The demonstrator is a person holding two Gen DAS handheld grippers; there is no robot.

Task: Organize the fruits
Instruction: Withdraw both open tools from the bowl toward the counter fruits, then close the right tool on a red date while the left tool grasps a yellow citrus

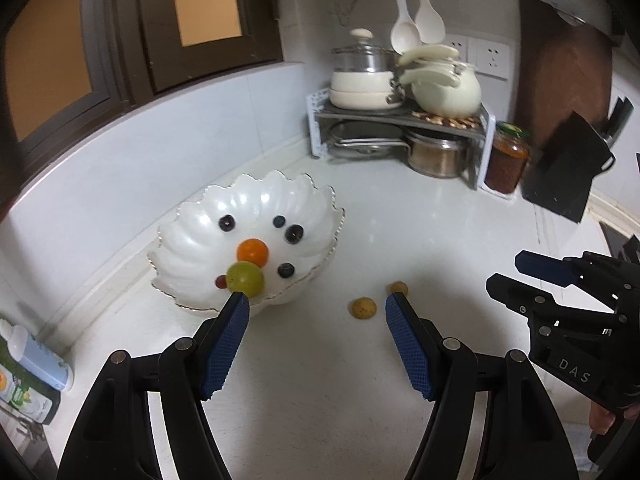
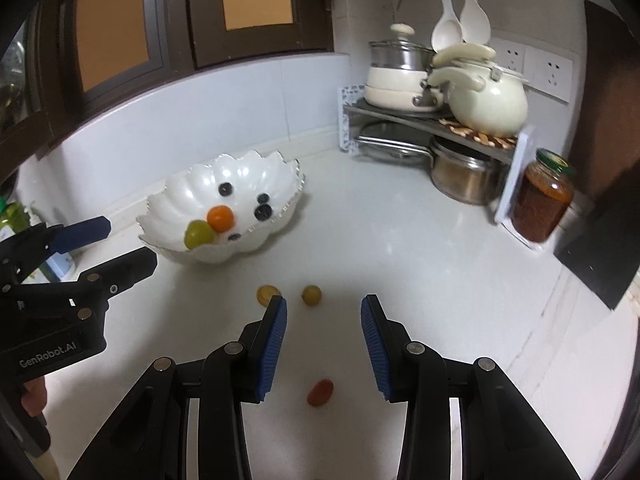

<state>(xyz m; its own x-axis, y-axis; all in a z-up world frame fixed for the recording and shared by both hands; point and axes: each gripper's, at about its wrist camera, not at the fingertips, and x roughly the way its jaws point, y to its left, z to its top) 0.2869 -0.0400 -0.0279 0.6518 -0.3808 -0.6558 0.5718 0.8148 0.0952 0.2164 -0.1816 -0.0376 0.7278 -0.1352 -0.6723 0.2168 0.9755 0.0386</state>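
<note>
White scalloped bowl [image 1: 200,240] sits left of centre on the white tabletop [image 1: 360,360], holding an orange fruit [image 1: 253,251], a green grape [image 1: 245,279] and several dark berries [image 1: 295,234]. Two yellowish-brown fruits [image 2: 311,295] lie loose on the tabletop at mid-frame in the right wrist view; a small red fruit [image 2: 320,392] lies lower, between the right gripper's [image 2: 324,305] fingers. Those fingers stand apart, touching nothing. Left gripper [image 1: 318,301]: fingers wide, empty, tips near the bowl rim. Pot rack [image 1: 400,120] at upper right.
</note>
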